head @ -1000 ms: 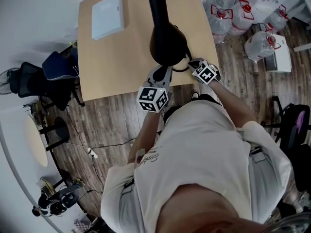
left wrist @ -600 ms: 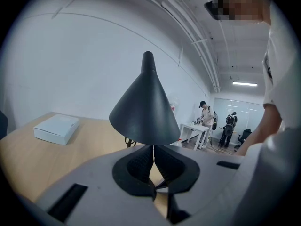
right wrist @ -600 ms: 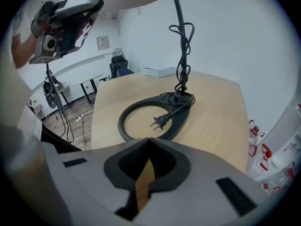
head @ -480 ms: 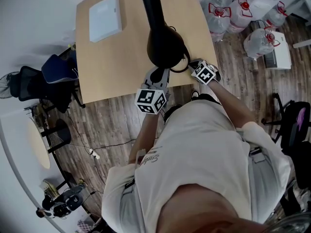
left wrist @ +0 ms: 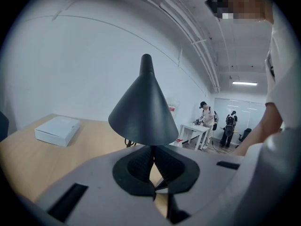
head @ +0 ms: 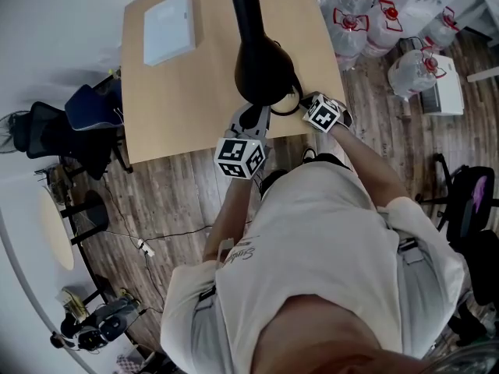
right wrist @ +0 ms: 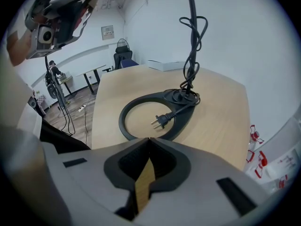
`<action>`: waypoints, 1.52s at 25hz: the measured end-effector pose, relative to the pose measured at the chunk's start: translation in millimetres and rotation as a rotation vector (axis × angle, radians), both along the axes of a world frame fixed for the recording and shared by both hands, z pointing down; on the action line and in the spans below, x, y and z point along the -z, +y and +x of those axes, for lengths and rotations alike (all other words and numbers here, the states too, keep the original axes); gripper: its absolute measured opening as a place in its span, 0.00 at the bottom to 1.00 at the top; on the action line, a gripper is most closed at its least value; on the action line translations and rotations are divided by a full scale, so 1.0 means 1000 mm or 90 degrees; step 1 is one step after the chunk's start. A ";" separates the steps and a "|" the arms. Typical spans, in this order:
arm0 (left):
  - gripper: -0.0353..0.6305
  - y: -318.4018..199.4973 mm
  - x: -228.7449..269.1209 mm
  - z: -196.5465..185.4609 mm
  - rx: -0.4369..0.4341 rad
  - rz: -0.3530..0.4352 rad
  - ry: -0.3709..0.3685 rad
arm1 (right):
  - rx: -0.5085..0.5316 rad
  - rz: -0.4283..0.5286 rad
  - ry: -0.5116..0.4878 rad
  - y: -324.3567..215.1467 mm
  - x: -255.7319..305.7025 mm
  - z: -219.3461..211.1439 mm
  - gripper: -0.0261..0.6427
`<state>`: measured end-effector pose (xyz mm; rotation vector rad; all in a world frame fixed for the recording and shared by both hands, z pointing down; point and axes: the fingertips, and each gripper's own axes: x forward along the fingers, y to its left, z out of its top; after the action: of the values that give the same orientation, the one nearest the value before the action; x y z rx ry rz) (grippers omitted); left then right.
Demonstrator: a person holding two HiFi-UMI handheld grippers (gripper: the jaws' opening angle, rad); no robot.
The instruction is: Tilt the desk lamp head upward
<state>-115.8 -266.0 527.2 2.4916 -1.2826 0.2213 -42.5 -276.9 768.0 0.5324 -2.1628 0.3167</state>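
1. Left tongs [left wrist: 152, 147] pressed together, empty, just short of the lamp head [left wrist: 145, 107]. Right tongs [right wrist: 149, 139] together too, nothing between, facing the ring base [right wrist: 123, 119].
2. The head hangs over the desk's [head: 179, 92] near edge.
3. It looks like a light, hard, smooth cone, probably slippery. I'd pinch the rim and expect a stiff stem.

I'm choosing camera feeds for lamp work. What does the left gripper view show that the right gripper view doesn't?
Only the left gripper view: the lamp's whole black cone shade, beyond the shut left gripper. Only the right gripper view: the ring base, the loose plug on it, the cord wound round the stem, beyond the shut right gripper. Both: the wooden table and the white box.
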 end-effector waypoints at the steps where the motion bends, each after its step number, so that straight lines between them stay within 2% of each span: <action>1: 0.08 0.001 0.002 0.000 -0.002 0.003 -0.001 | 0.000 0.000 0.001 0.000 0.000 0.000 0.03; 7: 0.08 0.012 0.018 0.000 -0.007 0.023 -0.002 | 0.013 0.027 0.032 -0.001 0.000 0.000 0.03; 20: 0.08 0.052 0.082 -0.009 0.000 0.062 -0.011 | -0.034 0.012 0.028 -0.003 0.001 0.000 0.03; 28: 0.08 0.064 0.126 -0.016 0.038 0.103 -0.010 | -0.028 0.004 0.041 -0.006 0.000 -0.001 0.03; 34: 0.08 0.069 0.152 -0.015 0.030 0.115 0.007 | -0.018 -0.007 0.037 -0.006 -0.002 -0.003 0.03; 38: 0.08 0.070 0.172 -0.012 0.024 0.138 -0.016 | -0.018 -0.006 0.038 -0.006 0.002 -0.003 0.03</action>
<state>-128.2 -195.7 355.7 2.6482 -1.4320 0.1096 -45.4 -283.3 766.3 0.5606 -2.0965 0.3219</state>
